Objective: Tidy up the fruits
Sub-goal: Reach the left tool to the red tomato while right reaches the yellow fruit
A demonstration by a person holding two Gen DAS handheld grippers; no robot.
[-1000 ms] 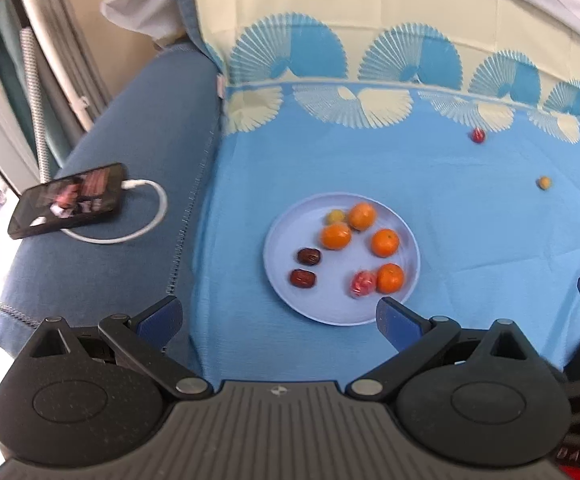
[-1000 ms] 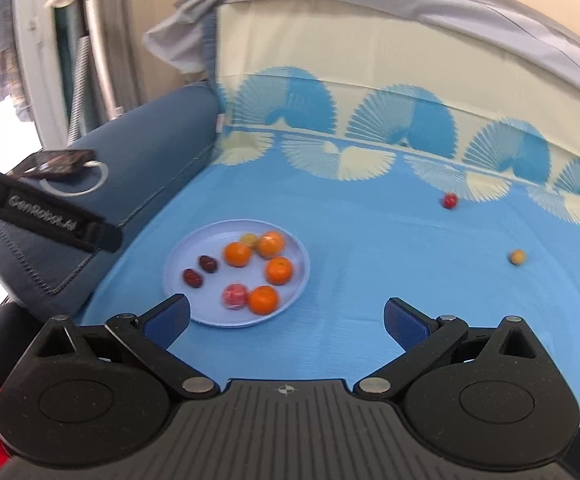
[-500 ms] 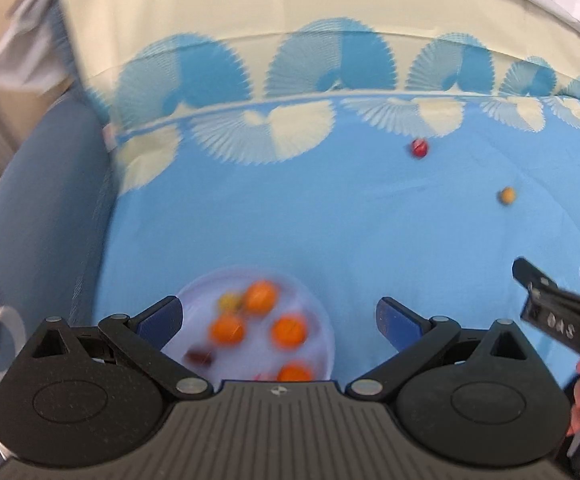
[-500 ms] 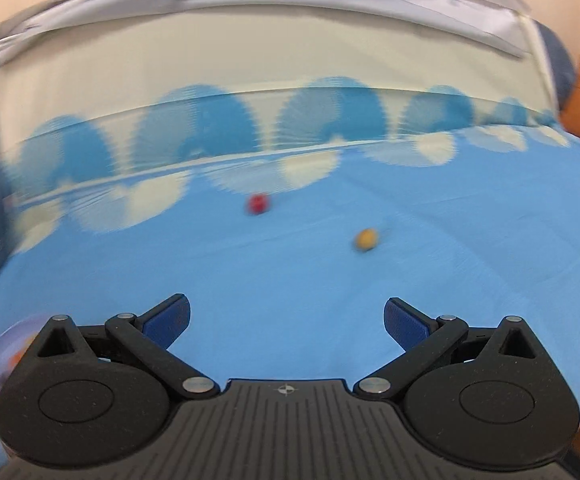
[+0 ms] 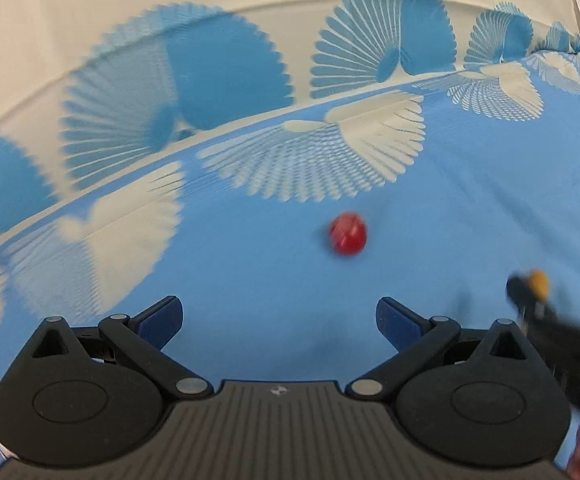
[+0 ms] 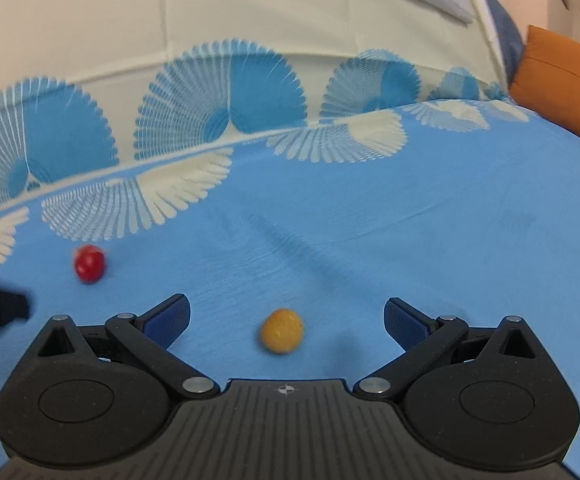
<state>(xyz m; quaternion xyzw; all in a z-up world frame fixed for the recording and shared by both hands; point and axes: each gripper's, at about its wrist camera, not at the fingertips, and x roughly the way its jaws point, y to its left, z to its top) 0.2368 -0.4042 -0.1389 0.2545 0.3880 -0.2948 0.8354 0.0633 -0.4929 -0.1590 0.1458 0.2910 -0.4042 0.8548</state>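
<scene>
Quick tally of what can be counted here. One small round red fruit point(image 5: 348, 238) is seen lying on the blue bedsheet printed with white and blue fan shapes point(image 5: 249, 272), and the same one is picked up in the right wrist view point(image 6: 89, 263). One small oval yellow-orange fruit point(image 6: 281, 331) is counted too, so two loose fruits in total. Two black hand-held grippers with blue finger pads are counted: the left gripper point(image 5: 278, 316) and the right gripper point(image 6: 286, 317), two fingers on each. One orange cushion point(image 6: 566, 80) is spotted at the far right edge. One sheet is counted, with several fan motifs printed along its border, some blurred.
</scene>
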